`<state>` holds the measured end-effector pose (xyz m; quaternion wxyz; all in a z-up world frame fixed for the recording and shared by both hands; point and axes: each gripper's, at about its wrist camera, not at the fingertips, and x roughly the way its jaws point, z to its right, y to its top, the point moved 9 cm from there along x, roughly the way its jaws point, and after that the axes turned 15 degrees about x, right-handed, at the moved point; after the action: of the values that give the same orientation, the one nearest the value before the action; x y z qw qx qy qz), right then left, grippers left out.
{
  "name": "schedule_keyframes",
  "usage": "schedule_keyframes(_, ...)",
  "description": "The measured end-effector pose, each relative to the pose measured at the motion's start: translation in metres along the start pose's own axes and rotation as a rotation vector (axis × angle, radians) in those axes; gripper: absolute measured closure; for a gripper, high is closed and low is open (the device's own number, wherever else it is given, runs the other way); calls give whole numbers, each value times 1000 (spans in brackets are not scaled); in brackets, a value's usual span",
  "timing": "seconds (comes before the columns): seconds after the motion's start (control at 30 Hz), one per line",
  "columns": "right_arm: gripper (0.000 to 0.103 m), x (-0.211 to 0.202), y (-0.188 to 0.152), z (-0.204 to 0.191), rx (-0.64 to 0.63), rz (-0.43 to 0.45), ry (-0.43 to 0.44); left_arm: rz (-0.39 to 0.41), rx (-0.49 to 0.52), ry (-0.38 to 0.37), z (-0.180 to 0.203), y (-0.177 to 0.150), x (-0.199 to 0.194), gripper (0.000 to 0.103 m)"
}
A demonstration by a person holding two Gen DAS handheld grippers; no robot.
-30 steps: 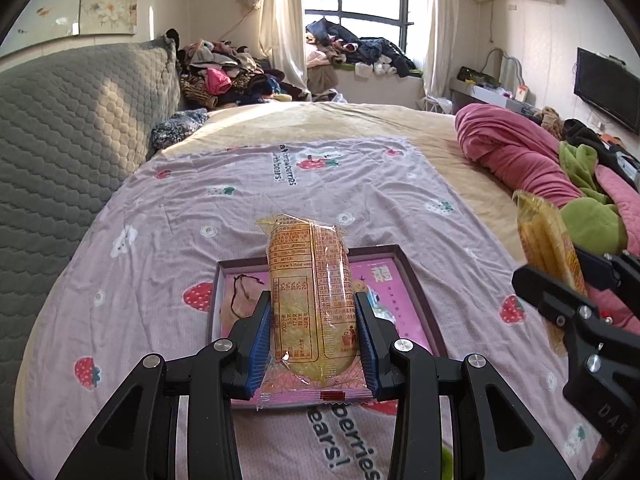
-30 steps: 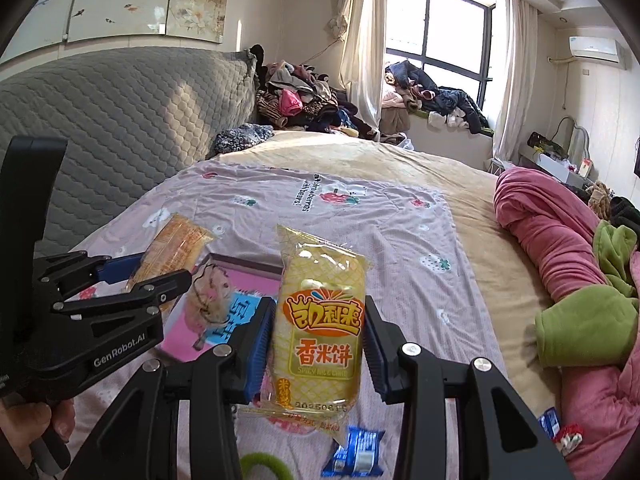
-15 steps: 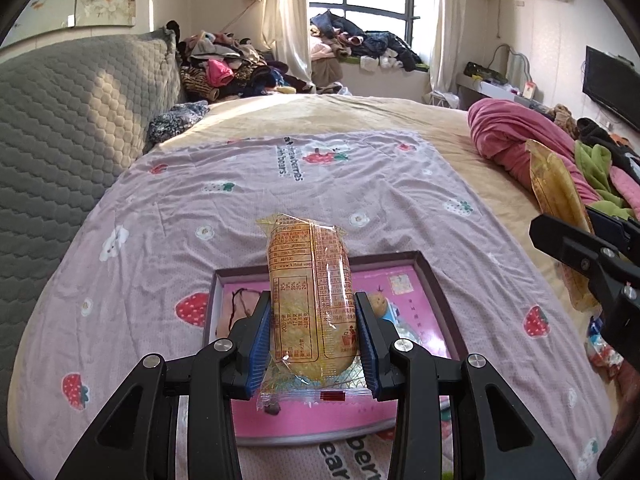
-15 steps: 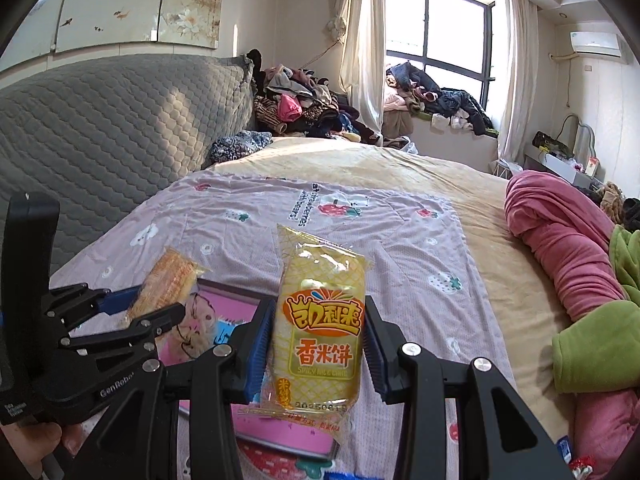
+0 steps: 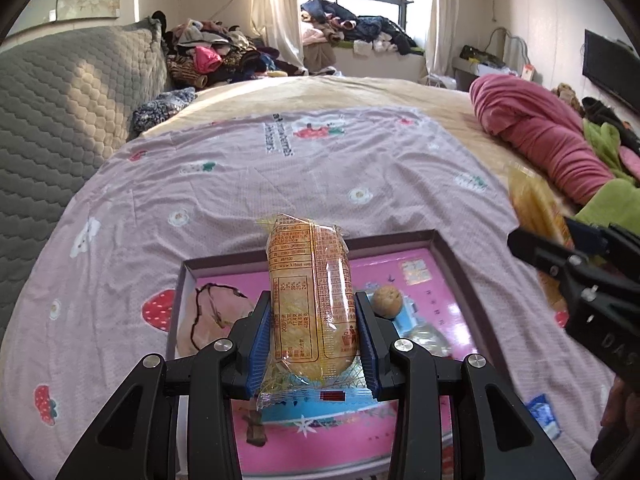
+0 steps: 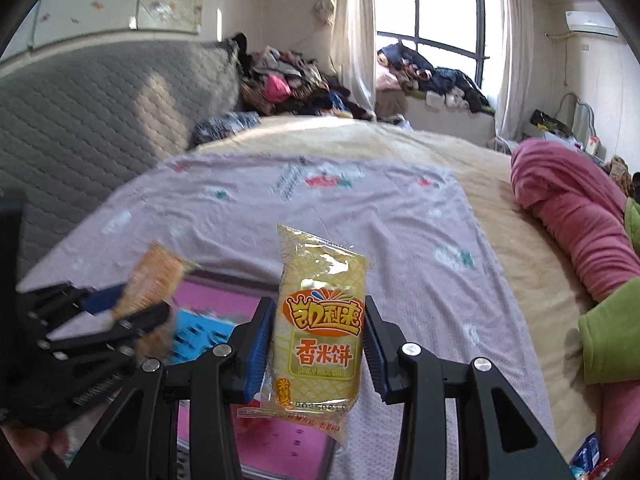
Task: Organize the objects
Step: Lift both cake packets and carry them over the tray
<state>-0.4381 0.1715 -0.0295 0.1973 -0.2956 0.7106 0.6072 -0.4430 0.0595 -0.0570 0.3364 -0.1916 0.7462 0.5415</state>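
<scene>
- On the bed, over the purple sheet with strawberries [image 5: 248,184], I hold one snack in each of my two grippers.
- My left gripper [image 5: 311,342] has its blue pads squeezed tight on a long orange rice cracker pack in clear plastic [image 5: 310,300]. The pack points away from me, with its printed back side up.
- That pack hangs right above the shallow pink picture box with a dark rim [image 5: 448,248]. I cannot tell if it touches the box floor.
- A small round brown nut-like thing [image 5: 387,296] already sits in the box, just beside my right pad.
- My right gripper [image 6: 316,346] has its pads pressed on a yellow rice cracker pack with an orange label [image 6: 320,320]. It stands upright, over the near edge of the same box.
- I think I am in the step of carrying both snacks to the box, and neither is put down yet.
- Next, I think I should lower the left pack flat into the box, then open those pads.
- I should keep it off the little brown thing, and leave room for the yellow pack beside it.
- The two grippers are near each other, so I should move one at a time.
</scene>
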Motion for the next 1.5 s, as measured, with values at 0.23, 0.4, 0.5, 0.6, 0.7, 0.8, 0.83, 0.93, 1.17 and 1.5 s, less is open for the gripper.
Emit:
schedule_keyframes(0.23, 61, 39, -28, 16, 5, -52, -24, -13, 6, 0, 0, -12, 26, 63)
schedule_keyframes(0.4, 61, 53, -35, 22, -24, -58, -42, -31, 16, -9, 4, -17, 40, 63)
schedule_keyframes(0.5, 61, 60, -36, 21, -51, -65, -45, -41, 14, -4, 5, -21, 48, 63)
schedule_keyframes(0.6, 61, 68, -41, 17, -57, -80, -31, -54, 5, -17, 7, -26, 55, 63)
schedule_keyframes(0.7, 61, 72, -44, 12, -68, -89, -23, -61, 0, -24, 10, -31, 59, 63)
schedule_keyframes(0.8, 61, 76, -44, 11, -77, -88, -33, -83, 8, -29, 15, -38, 66, 63)
schedule_keyframes(0.83, 61, 79, -45, 12, -76, -91, -40, -89, 11, -29, 16, -39, 68, 63)
schedule_keyframes(0.93, 61, 87, -47, 19, -56, -101, -53, -100, 20, -27, 18, -42, 71, 63)
schedule_keyframes(1.17, 61, 94, -55, 17, -71, -127, -54, -122, 12, -19, 15, -49, 78, 63)
schedule_keyframes(1.5, 61, 96, -57, 17, -64, -140, -52, -132, 18, -13, 17, -55, 83, 63)
